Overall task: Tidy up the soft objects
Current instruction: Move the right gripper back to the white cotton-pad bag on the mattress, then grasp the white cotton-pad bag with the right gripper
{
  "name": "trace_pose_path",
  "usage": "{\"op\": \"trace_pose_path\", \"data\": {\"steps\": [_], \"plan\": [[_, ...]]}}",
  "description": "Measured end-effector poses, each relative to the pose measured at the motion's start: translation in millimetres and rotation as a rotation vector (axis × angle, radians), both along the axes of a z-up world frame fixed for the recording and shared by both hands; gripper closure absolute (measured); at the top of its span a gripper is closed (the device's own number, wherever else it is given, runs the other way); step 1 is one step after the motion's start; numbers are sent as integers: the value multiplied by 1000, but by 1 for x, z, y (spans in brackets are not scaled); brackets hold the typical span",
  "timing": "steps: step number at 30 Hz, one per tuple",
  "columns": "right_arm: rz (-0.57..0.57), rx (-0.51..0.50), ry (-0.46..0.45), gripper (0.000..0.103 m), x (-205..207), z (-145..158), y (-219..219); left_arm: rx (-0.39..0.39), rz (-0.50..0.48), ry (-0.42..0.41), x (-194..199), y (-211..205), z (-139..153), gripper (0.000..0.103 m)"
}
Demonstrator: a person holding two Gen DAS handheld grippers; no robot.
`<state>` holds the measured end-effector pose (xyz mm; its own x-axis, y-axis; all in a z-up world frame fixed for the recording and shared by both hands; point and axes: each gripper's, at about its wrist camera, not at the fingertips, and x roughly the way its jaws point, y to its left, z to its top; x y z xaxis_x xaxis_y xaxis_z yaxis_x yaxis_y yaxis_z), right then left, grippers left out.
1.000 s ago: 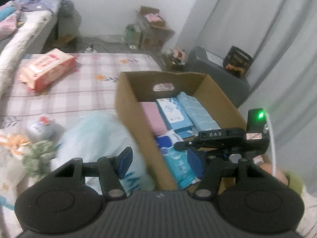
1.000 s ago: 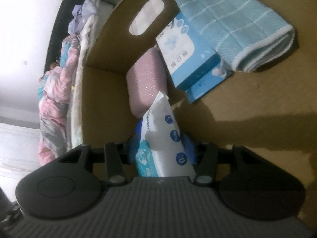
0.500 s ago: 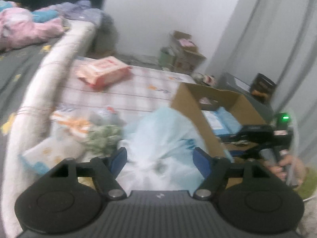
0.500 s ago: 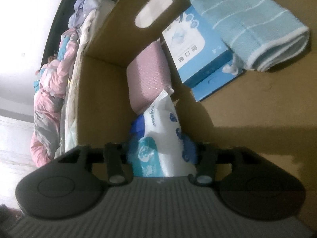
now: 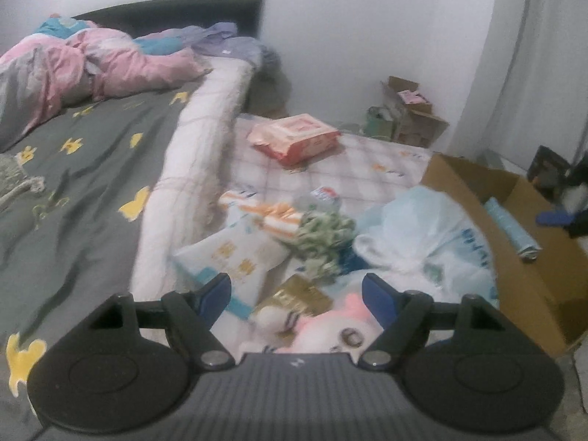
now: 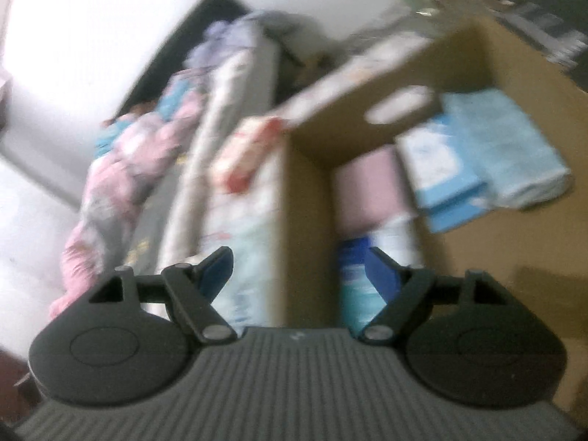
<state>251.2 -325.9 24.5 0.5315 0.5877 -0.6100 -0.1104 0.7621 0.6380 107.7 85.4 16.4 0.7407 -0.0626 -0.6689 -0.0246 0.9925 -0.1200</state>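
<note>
My left gripper (image 5: 297, 292) hovers over a pile of soft things on the checked mat (image 5: 352, 169), its jaws opening with nothing pressed between them. Right below it lie a pink plush toy (image 5: 330, 327) and a gold packet (image 5: 294, 294). A white tissue pack (image 5: 235, 261), a green fuzzy item (image 5: 323, 235) and a pale plastic bag (image 5: 422, 235) lie beyond. My right gripper (image 6: 299, 270) is above the cardboard box (image 6: 305, 202), jaws opening and empty. The white and blue wipes pack (image 6: 371, 257) stands in the box beside a pink pack (image 6: 367, 191), a blue carton (image 6: 441, 161) and a blue towel (image 6: 514, 147).
A red and pink wipes pack (image 5: 294, 139) lies farther back on the mat. The bed (image 5: 92, 169) with a pink quilt fills the left. The cardboard box (image 5: 514, 257) stands at the right of the pile. Small boxes (image 5: 408, 114) sit against the far wall.
My left gripper swung left from the box to the pile beside the bed. My right gripper let go of the wipes pack inside the box, opened and rose above the box.
</note>
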Motion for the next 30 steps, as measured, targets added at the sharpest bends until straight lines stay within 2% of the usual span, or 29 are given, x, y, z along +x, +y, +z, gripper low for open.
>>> {"op": "trace_pose_path", "data": {"steps": [3,6,11,12,14,17,20,24,25,30], "plan": [[109,51,10,24,-2,9,42,32,5,-10,-5,6,-4,25],[229,128,66,24,1,7,95,60,-12,-27,-4,11,-6,25],[345,194,159,26,8,-9,181,125,-38,20,4,22,-10,32],[357,191,170,27,11,-13,197,142,-36,17,4,24,-11,32],[382,176,199,37,21,-22,230,150,-33,13,2,29,-13,32],[410,146,244,50,36,-37,276,108,-26,25,1,40,-17,32],[412,84,243,53,56,-60,317,85,-17,43,0,48,-22,32],[396,-24,306,54,73,-111,350,59,-12,74,2,59,-29,33],[400,-26,310,60,74,-120,353,58,-12,76,3,62,-30,33],[387,16,329,54,75,-100,339,66,-32,56,14,71,-25,33]]}}
